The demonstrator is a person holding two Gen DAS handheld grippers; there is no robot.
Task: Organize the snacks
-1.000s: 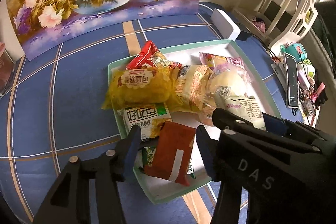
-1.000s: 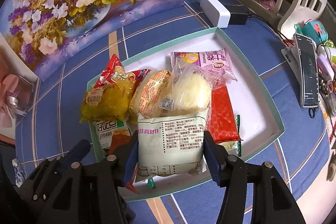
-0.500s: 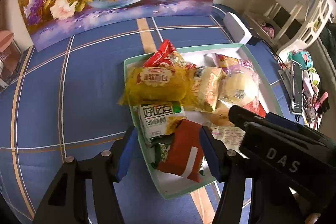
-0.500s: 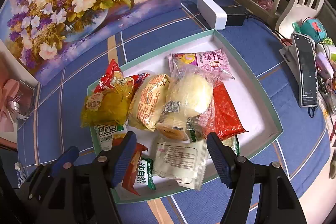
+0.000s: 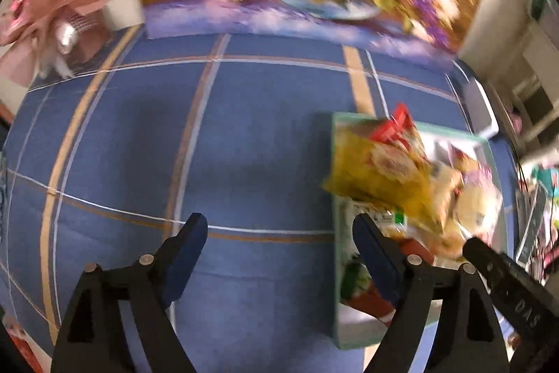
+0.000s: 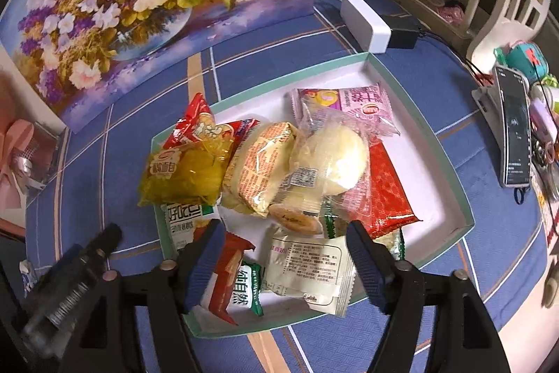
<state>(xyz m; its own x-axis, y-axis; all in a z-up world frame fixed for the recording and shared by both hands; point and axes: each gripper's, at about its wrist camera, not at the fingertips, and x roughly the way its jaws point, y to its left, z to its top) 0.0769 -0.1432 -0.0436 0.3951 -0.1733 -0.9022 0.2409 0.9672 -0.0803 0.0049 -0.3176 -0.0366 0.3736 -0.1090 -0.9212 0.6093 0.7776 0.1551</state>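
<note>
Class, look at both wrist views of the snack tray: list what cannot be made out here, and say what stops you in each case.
- Left wrist view: motion blur smears the snacks in the tray; no label is readable.
- Right wrist view: the green-and-white pack is partly covered by the yellow bread bag, so its print is incomplete.
- Right wrist view: the white packet has back-label print too small to read.
- Right wrist view: the phone screen content is too small.
</note>
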